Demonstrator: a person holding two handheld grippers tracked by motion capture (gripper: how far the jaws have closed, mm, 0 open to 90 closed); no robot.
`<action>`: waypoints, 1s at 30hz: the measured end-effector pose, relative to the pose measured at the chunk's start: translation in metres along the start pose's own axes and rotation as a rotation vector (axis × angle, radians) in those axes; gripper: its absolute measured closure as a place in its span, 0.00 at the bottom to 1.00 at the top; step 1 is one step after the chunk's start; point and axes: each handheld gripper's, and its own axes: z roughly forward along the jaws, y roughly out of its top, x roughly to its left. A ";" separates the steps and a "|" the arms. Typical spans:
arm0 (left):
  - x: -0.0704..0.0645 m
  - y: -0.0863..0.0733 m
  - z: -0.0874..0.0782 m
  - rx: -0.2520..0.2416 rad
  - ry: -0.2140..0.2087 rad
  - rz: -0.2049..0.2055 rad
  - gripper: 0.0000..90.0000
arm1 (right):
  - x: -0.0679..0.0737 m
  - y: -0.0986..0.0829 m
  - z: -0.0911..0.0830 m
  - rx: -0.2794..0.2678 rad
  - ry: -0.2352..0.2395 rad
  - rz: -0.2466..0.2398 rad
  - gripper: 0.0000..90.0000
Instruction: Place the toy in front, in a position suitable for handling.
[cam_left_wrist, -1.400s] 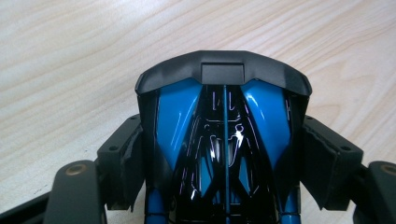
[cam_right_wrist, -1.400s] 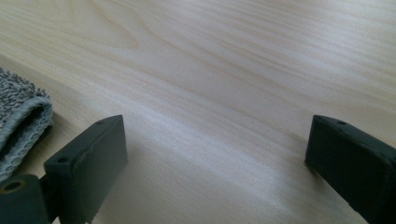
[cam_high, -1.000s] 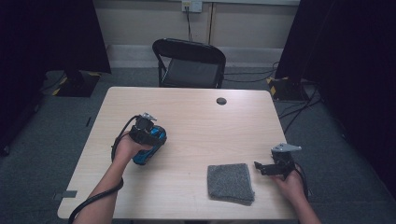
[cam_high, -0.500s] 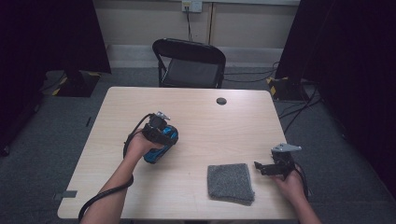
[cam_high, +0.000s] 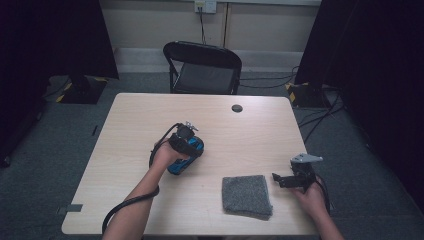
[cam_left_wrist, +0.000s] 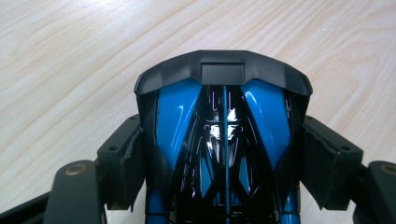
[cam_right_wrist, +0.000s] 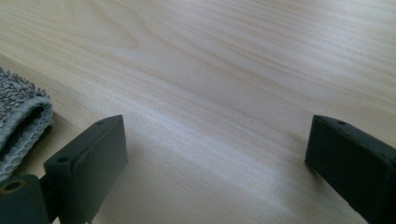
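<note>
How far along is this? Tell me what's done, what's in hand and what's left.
Done: the left gripper has the blue toy car clamped between its jaws, over the middle of the table. In hand: the car, carried near the grey cloth. Left, probably: bringing car and cloth together. The right gripper rests open beside the cloth, holding nothing.
</note>
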 end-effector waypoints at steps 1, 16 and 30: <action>-0.001 0.001 0.003 0.007 0.007 0.002 0.29 | 0.000 0.000 0.000 0.000 0.000 0.000 0.05; -0.009 0.010 0.022 0.027 0.038 0.013 0.29 | 0.000 0.000 0.000 0.000 0.000 0.000 0.05; -0.014 0.013 0.029 0.037 0.042 0.052 0.28 | 0.000 0.000 0.000 0.000 0.000 0.000 0.05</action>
